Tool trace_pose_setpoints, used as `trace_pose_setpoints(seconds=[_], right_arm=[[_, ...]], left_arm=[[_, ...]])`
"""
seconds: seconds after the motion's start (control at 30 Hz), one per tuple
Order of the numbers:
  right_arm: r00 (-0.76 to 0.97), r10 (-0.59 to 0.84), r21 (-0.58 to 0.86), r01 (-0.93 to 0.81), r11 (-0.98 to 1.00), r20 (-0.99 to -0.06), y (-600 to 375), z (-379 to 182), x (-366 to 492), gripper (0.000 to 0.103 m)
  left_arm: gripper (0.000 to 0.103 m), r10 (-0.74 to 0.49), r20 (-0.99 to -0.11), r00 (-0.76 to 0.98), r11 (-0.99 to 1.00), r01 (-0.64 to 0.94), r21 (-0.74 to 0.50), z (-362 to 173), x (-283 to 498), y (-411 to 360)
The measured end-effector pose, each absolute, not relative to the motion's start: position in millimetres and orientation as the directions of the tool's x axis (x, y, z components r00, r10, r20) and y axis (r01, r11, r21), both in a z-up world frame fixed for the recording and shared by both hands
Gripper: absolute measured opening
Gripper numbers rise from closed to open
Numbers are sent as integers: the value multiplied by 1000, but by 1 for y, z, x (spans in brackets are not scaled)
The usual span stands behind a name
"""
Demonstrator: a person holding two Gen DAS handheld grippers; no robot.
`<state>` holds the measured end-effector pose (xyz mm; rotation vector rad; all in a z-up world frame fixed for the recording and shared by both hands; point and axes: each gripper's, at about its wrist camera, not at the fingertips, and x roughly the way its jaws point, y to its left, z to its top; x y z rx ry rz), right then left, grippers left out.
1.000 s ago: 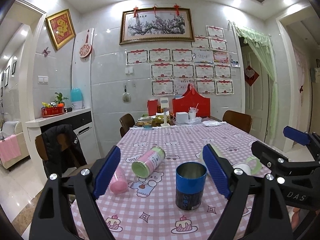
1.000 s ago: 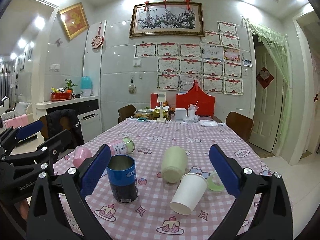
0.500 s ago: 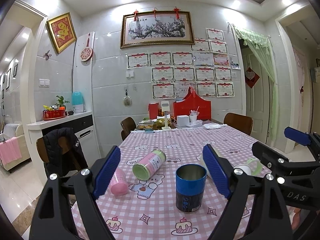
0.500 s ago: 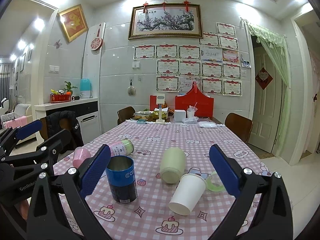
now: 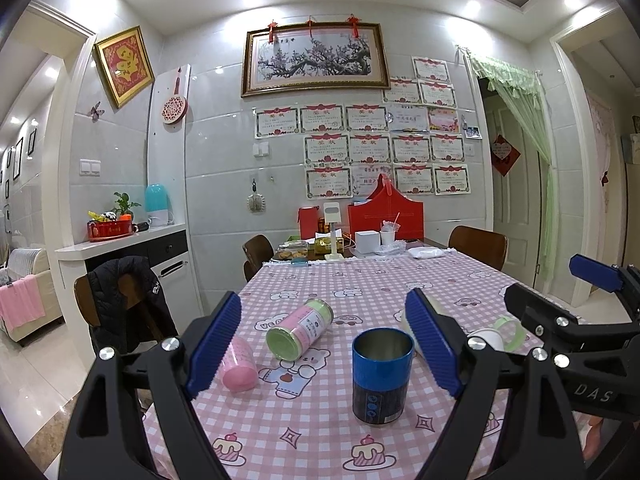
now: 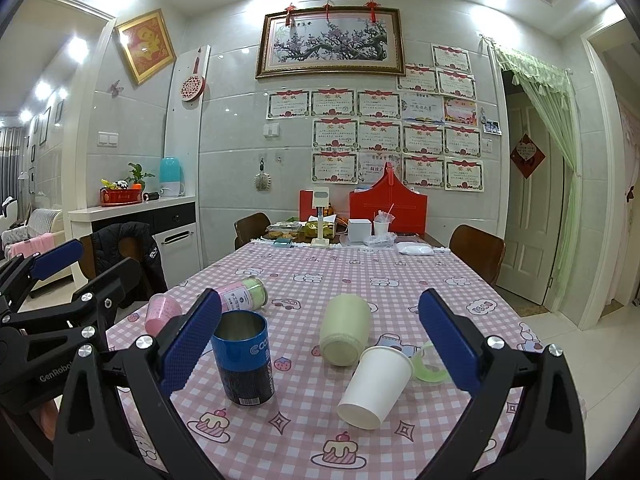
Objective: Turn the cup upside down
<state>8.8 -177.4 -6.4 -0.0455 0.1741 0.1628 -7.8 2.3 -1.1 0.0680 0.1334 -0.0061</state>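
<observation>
Five cups (image 6: pixel 244 358) (one upright)

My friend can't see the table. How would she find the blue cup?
Start at the pink checked tablecloth with its bear and cake pictures, and look at the near end. There, left of the white paper cup lying on its side, is the blue metal cup, shiny silver inside. It is the only one standing upright with its mouth open to the ceiling.
</observation>
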Motion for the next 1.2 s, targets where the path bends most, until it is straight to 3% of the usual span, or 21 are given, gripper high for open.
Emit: trace_pose_setpoints(seconds=[1.2], right_arm=[[971, 156, -28, -164, 986, -179, -177, -8, 8, 95]], left_arm=[[83, 7, -132, 991, 998, 3, 70, 4, -7, 6]])
